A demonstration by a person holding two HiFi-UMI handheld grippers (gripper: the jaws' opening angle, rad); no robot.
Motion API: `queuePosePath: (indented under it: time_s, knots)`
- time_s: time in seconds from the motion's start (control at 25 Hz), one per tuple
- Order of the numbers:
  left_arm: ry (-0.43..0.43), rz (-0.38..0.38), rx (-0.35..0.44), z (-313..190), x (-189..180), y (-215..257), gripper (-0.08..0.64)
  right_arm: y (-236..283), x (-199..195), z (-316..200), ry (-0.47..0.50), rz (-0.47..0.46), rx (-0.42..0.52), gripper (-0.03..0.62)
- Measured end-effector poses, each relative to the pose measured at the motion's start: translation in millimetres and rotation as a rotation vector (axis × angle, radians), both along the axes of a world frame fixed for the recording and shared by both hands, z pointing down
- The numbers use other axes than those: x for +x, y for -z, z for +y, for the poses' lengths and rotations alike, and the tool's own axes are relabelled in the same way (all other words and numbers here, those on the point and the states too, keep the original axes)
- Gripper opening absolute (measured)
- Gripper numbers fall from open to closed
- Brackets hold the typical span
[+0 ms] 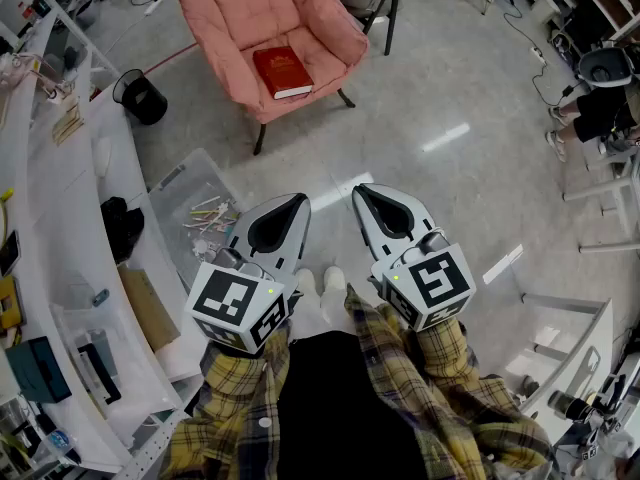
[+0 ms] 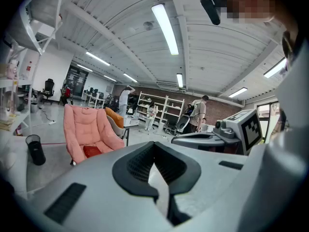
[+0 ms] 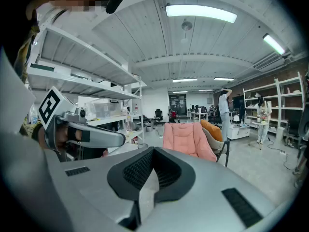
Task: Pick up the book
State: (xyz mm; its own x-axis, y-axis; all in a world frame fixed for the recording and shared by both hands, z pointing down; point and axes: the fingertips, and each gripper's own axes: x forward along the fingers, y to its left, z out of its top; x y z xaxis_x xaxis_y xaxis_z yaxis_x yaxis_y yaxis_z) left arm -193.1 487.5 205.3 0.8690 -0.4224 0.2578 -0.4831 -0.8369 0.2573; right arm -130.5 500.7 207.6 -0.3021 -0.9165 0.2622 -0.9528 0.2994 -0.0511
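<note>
A red book lies flat on the seat of a pink armchair across the floor, far ahead of both grippers. The left gripper view shows the book as a red patch on the pink armchair. In the right gripper view only the armchair shows; the book is hidden. My left gripper and right gripper are held side by side close to my body, both shut and empty, their tips towards the chair.
A black waste bin stands left of the chair. White benches with clutter run along the left, with a clear plastic bin of small items beside them. An orange chair stands behind the armchair. People stand by shelves far off.
</note>
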Motion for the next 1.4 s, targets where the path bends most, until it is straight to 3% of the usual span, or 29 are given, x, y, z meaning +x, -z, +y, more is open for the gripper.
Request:
queuePosePath:
  time_s: [0.52,1.0,1.4]
  knots:
    - [-0.017,-0.007,0.006,19,32,1,0.003,7,27,21,0.002,-0.007,0.035,0.015]
    - [0.023,0.014,0.031,21,62,7,0.003,9,58,30,0.035,-0.006,0.067,0.015]
    - [0.048,-0.019,0.012,-19,70,-3,0.003,-7,66,-3,0.079,-0.043,0.028,0.015]
